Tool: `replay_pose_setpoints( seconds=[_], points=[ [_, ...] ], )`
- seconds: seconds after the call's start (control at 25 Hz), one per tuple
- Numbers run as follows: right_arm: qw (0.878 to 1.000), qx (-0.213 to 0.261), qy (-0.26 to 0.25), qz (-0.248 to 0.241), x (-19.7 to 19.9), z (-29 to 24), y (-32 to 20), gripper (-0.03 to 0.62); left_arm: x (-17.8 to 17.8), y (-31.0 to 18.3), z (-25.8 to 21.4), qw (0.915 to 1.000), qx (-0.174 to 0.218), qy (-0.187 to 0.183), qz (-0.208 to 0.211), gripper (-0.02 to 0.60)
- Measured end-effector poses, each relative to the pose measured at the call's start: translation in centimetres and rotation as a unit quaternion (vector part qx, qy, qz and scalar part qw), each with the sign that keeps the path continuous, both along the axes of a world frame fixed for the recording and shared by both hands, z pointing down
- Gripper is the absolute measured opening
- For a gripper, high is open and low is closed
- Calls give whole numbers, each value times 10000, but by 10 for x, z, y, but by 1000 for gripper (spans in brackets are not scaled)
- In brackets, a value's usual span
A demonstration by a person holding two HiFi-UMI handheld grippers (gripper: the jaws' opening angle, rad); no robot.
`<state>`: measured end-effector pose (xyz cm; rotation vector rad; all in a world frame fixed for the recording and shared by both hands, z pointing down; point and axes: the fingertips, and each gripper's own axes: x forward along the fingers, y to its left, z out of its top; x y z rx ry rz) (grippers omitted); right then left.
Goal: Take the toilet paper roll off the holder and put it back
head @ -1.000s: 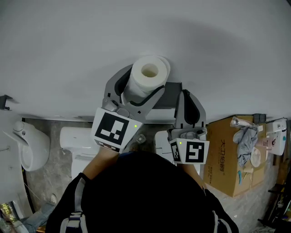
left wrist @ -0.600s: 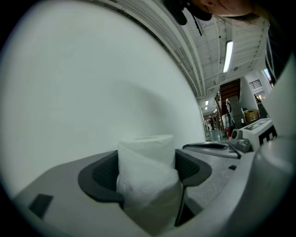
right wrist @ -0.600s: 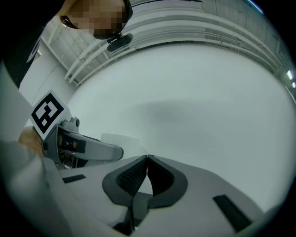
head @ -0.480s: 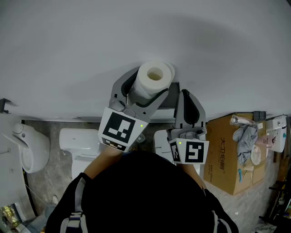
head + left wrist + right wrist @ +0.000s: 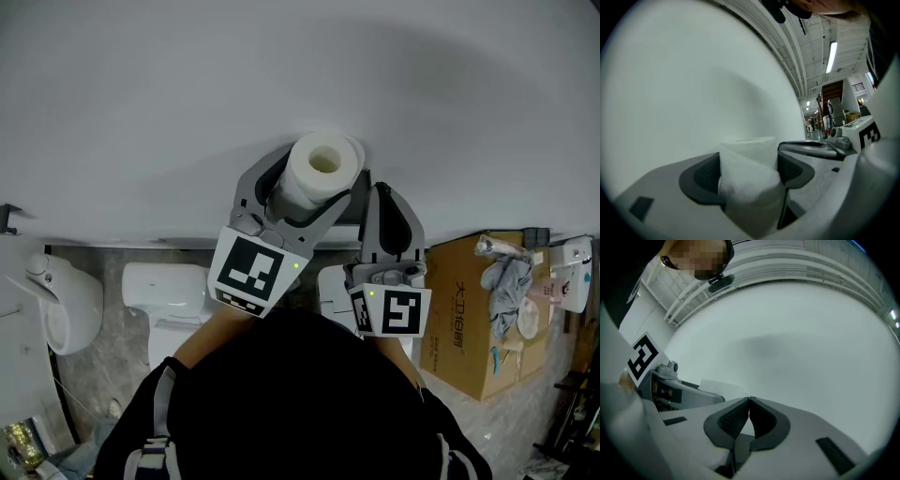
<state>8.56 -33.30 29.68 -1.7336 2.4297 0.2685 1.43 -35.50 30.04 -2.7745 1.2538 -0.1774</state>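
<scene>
Left gripper (image 5: 749,171) was clamped on the roll (image 5: 307,183), pads (image 5: 705,177) on its round sides and the core hole (image 5: 324,161) facing up. The roll was held in the air close to the wall (image 5: 169,94), just beside a dark bracket (image 5: 354,199) that was probably the holder. Couldn't tell whether they touched. Right gripper (image 5: 749,414) had its jaws together with nothing in them, parked next to the left one.

Handling, my read: the roll was light and soft. The paper already looked dented where the pads pressed, so more squeeze would only crush it. The surface looked grippy, so slip risk was low, though outer layers could shift or unwind. The mid-side grip across the full width looked right and left the core free for the holder.
</scene>
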Motion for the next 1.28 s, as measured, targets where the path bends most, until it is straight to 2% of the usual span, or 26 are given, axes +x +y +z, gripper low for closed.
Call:
replay_pose_setpoints(
  seconds=[0.28,0.72,0.8,0.84,0.96,1.12,1.28],
  points=[
    [10000,20,-29,10,2,0,-3,23,4,-2,10,9999,-85,-52,22,364],
    [10000,5,-22,-18,0,0,-1,23,6,0,13,9999,47,-150,71,365],
    [10000,22,-18,-18,0,-1,0,23,5,0,10,9999,88,-50,38,378],
    [10000,24,-18,-18,0,-2,0,23,5,0,9,9999,118,17,1,410],
    [10000,36,-8,-29,1,-3,3,23,1,1,9,9998,148,105,-76,448],
    [9999,92,8,-52,-3,-6,8,23,-7,8,6,9985,-150,510,-138,453],
    [9998,131,33,-110,-6,-9,13,23,-13,19,-9,9979,92,607,-209,449]
  ],
)
